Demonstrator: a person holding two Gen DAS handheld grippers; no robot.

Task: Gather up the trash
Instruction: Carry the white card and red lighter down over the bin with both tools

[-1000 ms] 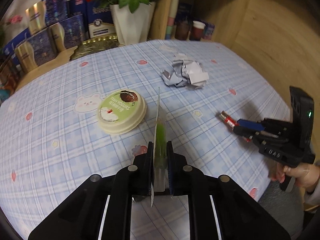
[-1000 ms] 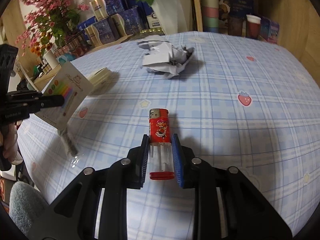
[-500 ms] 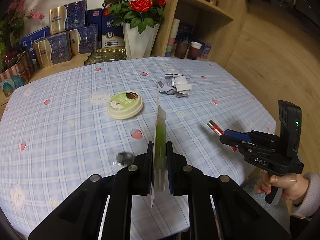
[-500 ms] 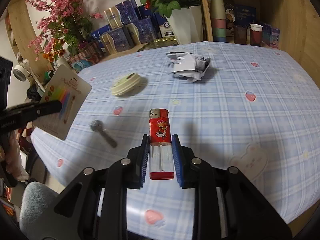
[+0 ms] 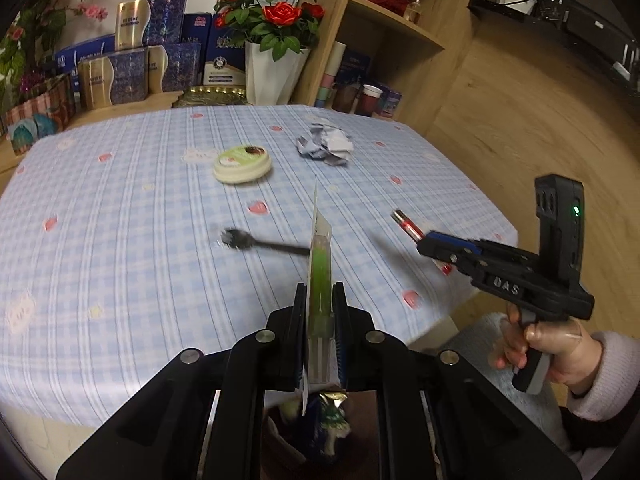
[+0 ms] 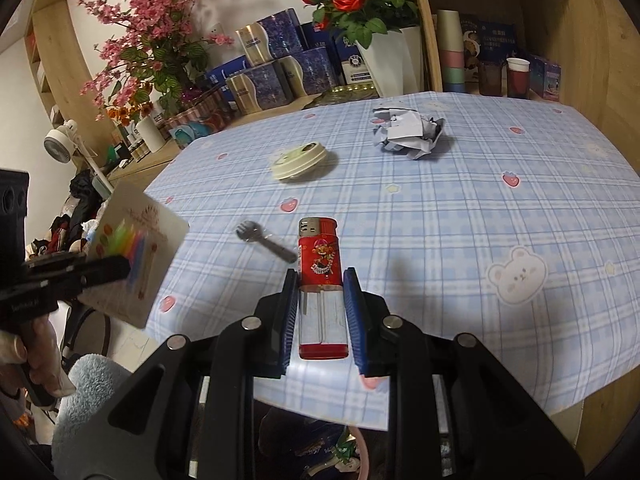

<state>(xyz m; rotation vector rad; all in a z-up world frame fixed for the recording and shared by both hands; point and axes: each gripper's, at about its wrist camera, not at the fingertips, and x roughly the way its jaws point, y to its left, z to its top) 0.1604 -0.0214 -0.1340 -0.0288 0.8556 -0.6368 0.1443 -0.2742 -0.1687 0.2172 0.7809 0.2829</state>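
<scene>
Both grippers have pulled back off the table (image 6: 460, 208), left gripper (image 5: 320, 320) clamping the candle pack (image 5: 319, 264), right gripper (image 6: 320, 304) the lighter (image 6: 320, 264).

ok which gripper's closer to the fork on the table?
Left, by a little. The left gripper holds the candle card just in front of the fork's handle; the right gripper with the lighter is off to its right.

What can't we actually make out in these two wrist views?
- Bin below the table edge: both views, mostly hidden by the gripper bodies; contents unclear.
- Candle card: left view, edge-on, print unreadable.
- Fork: left view, motion-blurred; handle end hidden by the card.
- Lighter: left view, blurred; lower end behind the right gripper.
</scene>
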